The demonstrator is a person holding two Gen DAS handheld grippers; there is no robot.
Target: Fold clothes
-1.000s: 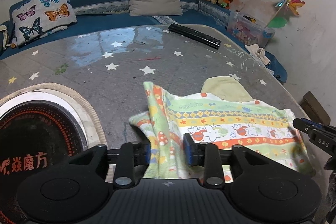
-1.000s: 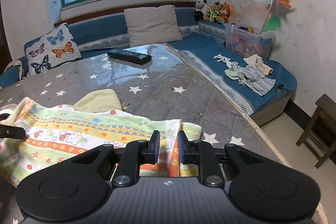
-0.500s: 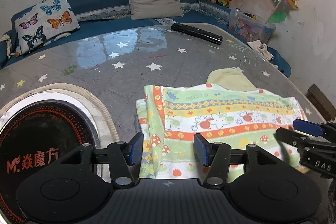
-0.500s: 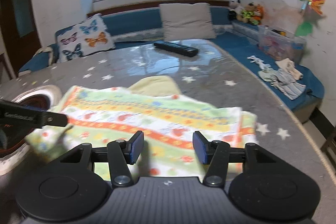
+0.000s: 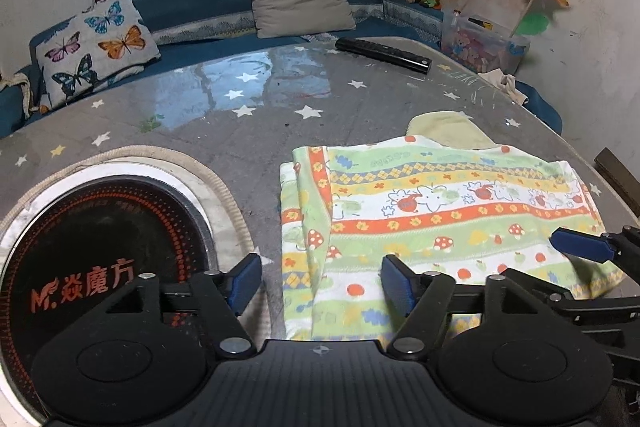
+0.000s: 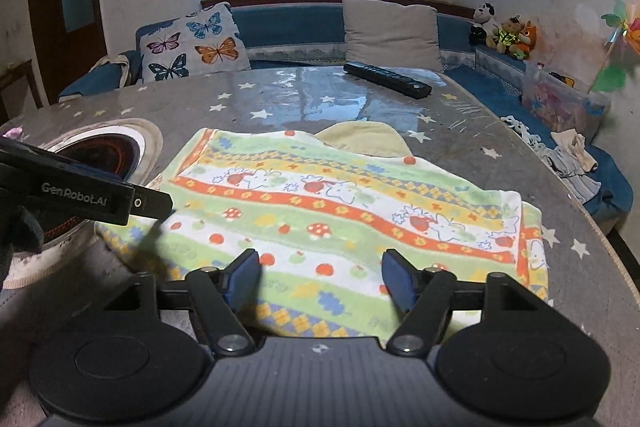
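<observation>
We had just let go of the cloth (image 5: pixel 432 211). It lay flat on the table (image 5: pixel 240 115), a fold at its 9 o'clock edge. Our left tongs (image 5: pixel 320 281) and right tongs (image 6: pixel 320 277) were opening wide, pinching nothing. Next, we guessed, came grabbing an edge to fold again.

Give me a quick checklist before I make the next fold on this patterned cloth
1. Left hand-held gripper free of the cloth: ok, jaws opening, pads off the fabric.
2. Right hand-held gripper free: ok, jaws opening, nothing pinched.
3. Cloth flat on the table: ok, folded layer along its left edge.
4. Remote out of the way: ok, at the far edge.
5. Cloth off the round burner: ok.
6. Yellow piece under the far edge, separate or attached: cannot tell.
</observation>
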